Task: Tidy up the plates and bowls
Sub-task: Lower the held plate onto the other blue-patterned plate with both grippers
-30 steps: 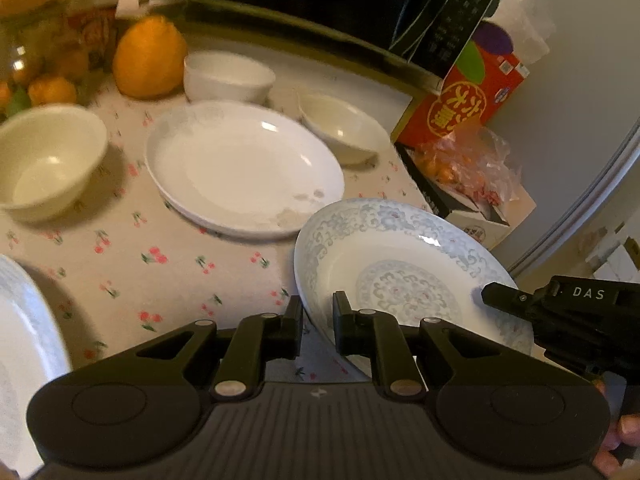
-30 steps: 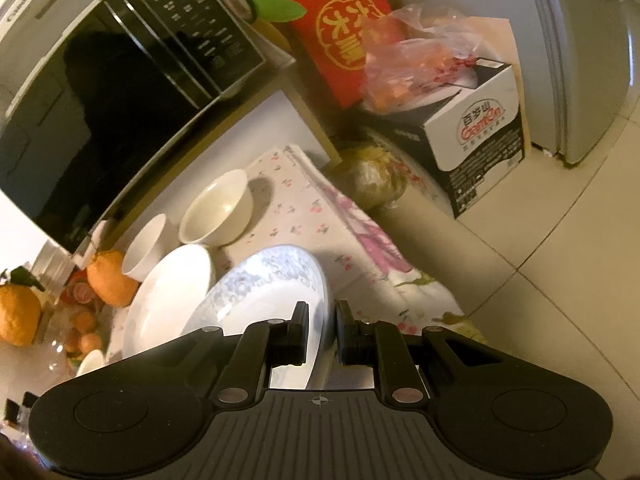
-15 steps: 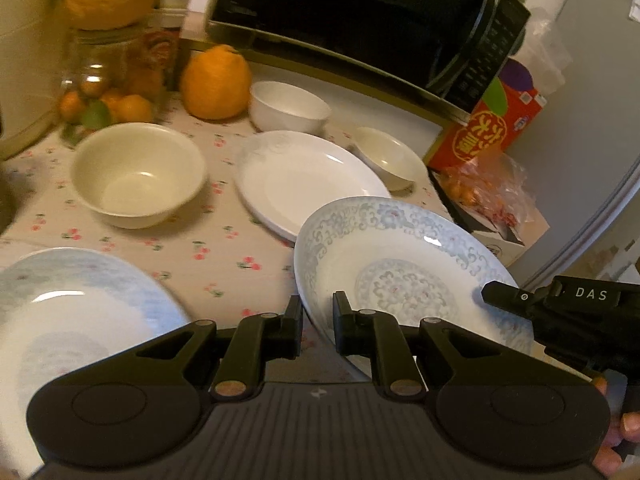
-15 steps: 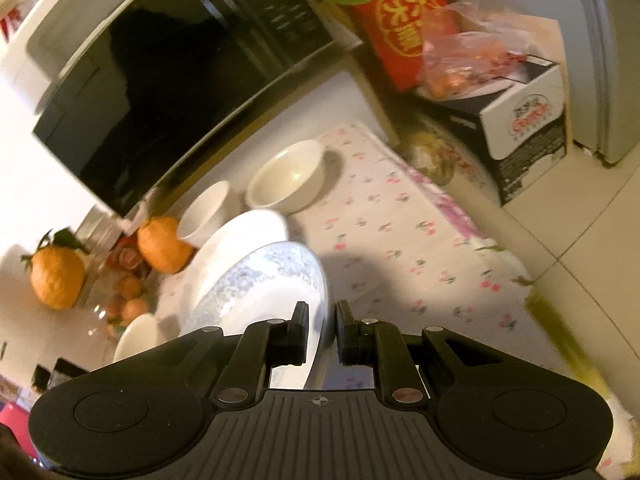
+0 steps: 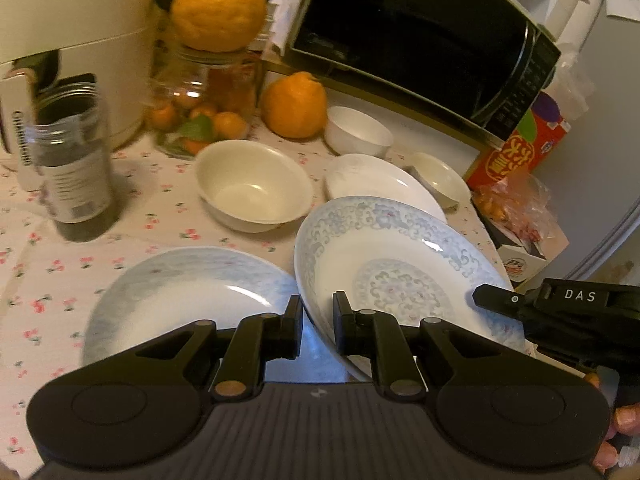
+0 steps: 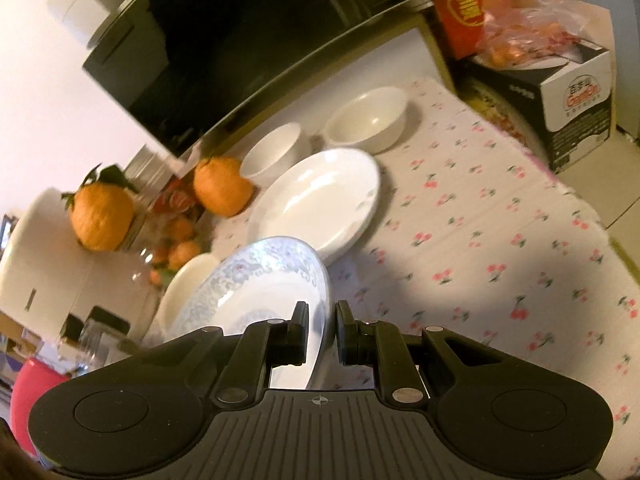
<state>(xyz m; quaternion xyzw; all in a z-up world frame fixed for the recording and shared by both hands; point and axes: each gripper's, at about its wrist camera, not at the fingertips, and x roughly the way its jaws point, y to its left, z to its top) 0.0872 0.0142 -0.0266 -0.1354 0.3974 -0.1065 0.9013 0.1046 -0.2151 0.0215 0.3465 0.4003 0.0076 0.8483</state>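
Blue-patterned porcelain, the plate [image 5: 400,264] is held off the surface [image 5: 60,276], both pairs of jaws clamped on its rim: the left gripper [image 5: 316,320] at its near edge, the right gripper [image 6: 322,330] at the opposite side. A second pale-blue plate [image 5: 180,292] lies just left below, near a cream bowl [image 5: 252,184] and a white plate [image 5: 380,184].

From the left gripper [image 5: 316,320] we look forward and slightly down across the tabletop [image 5: 60,264] toward the microwave [image 5: 420,36], close over the patterned plate [image 5: 400,264]. From the right gripper [image 6: 322,332] we face the same tabletop [image 6: 500,240], tilted. Both views share the patterned plate [image 6: 260,284], white plate [image 6: 320,204], bowls and microwave [image 6: 240,40].
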